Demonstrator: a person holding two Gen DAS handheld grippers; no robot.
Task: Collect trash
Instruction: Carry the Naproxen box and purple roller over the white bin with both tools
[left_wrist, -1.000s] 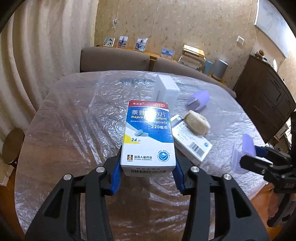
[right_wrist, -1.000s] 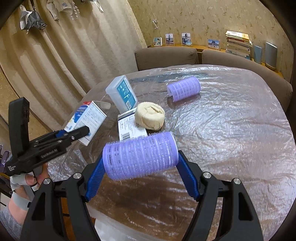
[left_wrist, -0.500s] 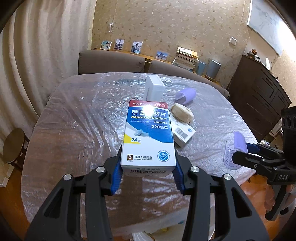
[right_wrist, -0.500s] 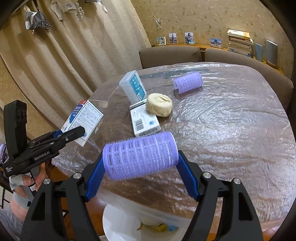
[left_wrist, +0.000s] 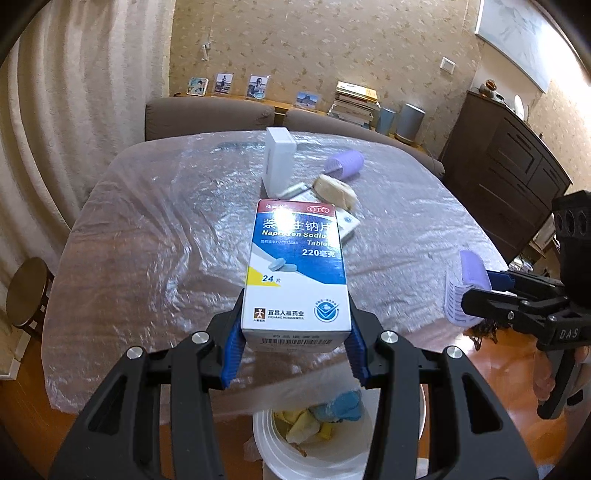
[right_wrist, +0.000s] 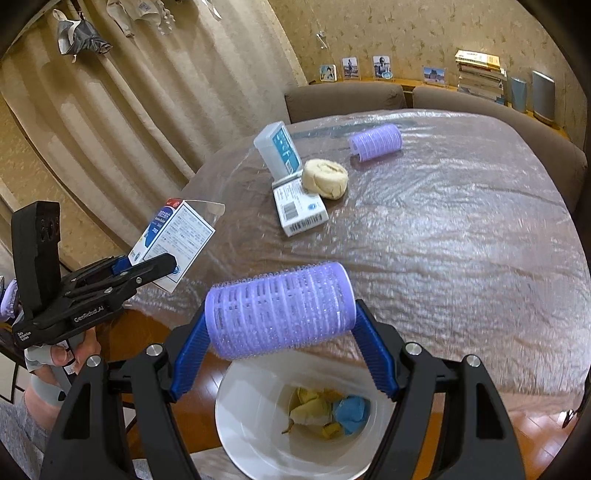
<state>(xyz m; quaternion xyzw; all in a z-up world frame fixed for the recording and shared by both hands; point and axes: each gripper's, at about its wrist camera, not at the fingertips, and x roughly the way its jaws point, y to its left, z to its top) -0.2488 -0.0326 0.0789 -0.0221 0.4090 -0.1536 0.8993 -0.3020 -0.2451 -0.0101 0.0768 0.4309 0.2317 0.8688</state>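
My left gripper (left_wrist: 295, 354) is shut on a blue and white medicine box (left_wrist: 297, 273), held off the table's near edge above a white bin (left_wrist: 314, 461). It also shows in the right wrist view (right_wrist: 173, 236). My right gripper (right_wrist: 284, 354) is shut on a purple hair roller (right_wrist: 279, 308), held over the white bin (right_wrist: 251, 435), which holds yellow and blue scraps. On the table lie a second purple roller (right_wrist: 376, 142), a bun (right_wrist: 325, 178), a flat white box (right_wrist: 301, 206) and an upright white box (right_wrist: 277, 147).
The table (right_wrist: 461, 229) is covered in crinkled clear plastic. Brown sofa backs (left_wrist: 210, 116) stand behind it. A dark cabinet (left_wrist: 509, 177) is at the right, a round stool (left_wrist: 26, 291) at the left. The floor is wood.
Both grippers have drawn back from the table and past its near edge, still holding their items. The white bin has come into view beneath them.
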